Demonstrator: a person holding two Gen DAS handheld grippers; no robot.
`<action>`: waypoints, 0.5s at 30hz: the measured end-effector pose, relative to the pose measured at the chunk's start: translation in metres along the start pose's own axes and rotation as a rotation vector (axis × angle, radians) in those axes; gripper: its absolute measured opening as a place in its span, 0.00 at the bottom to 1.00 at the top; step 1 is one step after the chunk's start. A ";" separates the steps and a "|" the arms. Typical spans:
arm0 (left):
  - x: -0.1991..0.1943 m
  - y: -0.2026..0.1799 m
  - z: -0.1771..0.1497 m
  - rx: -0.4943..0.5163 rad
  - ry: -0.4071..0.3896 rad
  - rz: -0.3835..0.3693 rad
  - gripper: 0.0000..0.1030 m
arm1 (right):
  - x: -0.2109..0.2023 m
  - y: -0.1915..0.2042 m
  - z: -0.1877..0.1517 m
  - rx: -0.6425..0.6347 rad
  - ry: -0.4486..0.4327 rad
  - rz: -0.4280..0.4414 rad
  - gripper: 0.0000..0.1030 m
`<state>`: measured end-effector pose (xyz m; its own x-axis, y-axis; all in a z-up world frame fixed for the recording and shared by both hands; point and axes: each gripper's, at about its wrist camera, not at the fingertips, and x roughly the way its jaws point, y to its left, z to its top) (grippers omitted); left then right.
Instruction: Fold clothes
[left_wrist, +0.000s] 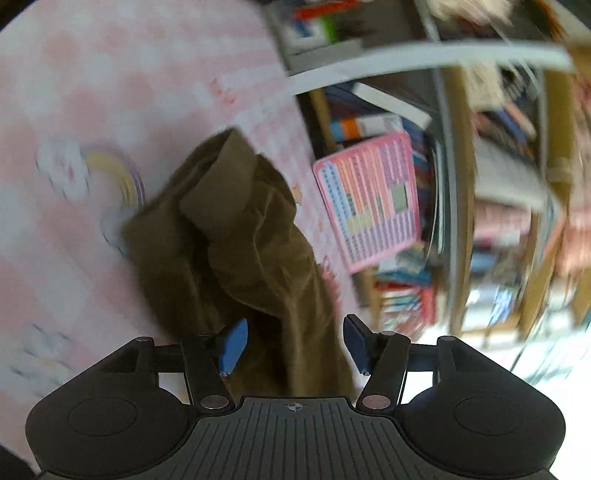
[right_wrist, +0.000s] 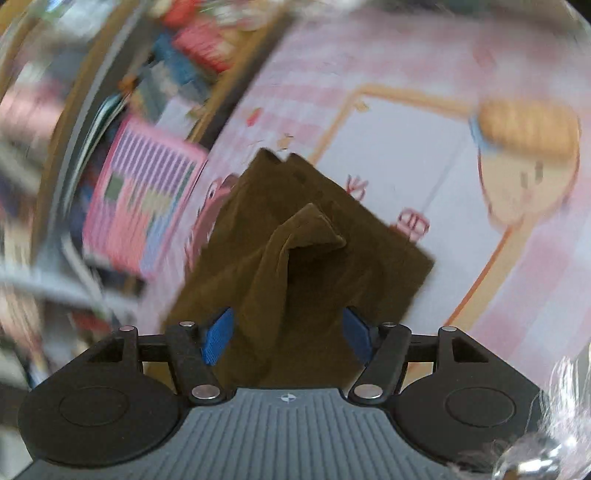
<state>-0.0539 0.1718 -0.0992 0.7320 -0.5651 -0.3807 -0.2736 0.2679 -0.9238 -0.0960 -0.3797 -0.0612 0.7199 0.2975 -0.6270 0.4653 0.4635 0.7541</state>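
Observation:
A brown garment (left_wrist: 240, 229) lies crumpled in loose folds on a pink checked cloth with cartoon prints (left_wrist: 129, 74). My left gripper (left_wrist: 295, 347) is open, tilted over the garment's near end. The fabric runs between the blue pads (left_wrist: 232, 347), with a gap at the right pad. In the right wrist view the same brown garment (right_wrist: 314, 236) is bunched up into a peak on the pink cloth (right_wrist: 406, 55). My right gripper (right_wrist: 287, 338) is open too, and the fabric fills the space between its pads (right_wrist: 218, 339). Both views are blurred.
A pink chart (left_wrist: 369, 199) leans against crowded bookshelves (left_wrist: 498, 147) beside the cloth's edge. The right wrist view shows the same pink chart (right_wrist: 144, 206) and shelves (right_wrist: 55, 110) on its left. Something clear and shiny (right_wrist: 554, 424) sits at that view's lower right.

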 end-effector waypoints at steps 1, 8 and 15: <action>0.008 0.002 0.000 -0.034 0.003 0.009 0.56 | 0.005 -0.001 0.003 0.059 -0.002 0.014 0.61; 0.043 -0.006 0.018 -0.095 -0.082 0.104 0.03 | 0.039 -0.001 0.030 0.205 -0.023 -0.014 0.12; 0.022 -0.103 0.036 0.204 -0.128 -0.117 0.02 | 0.011 0.088 0.075 -0.098 -0.164 0.225 0.03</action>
<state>0.0132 0.1602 -0.0104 0.8280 -0.5014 -0.2510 -0.0604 0.3652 -0.9290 -0.0084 -0.3978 0.0127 0.8766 0.2672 -0.4003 0.2380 0.4823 0.8430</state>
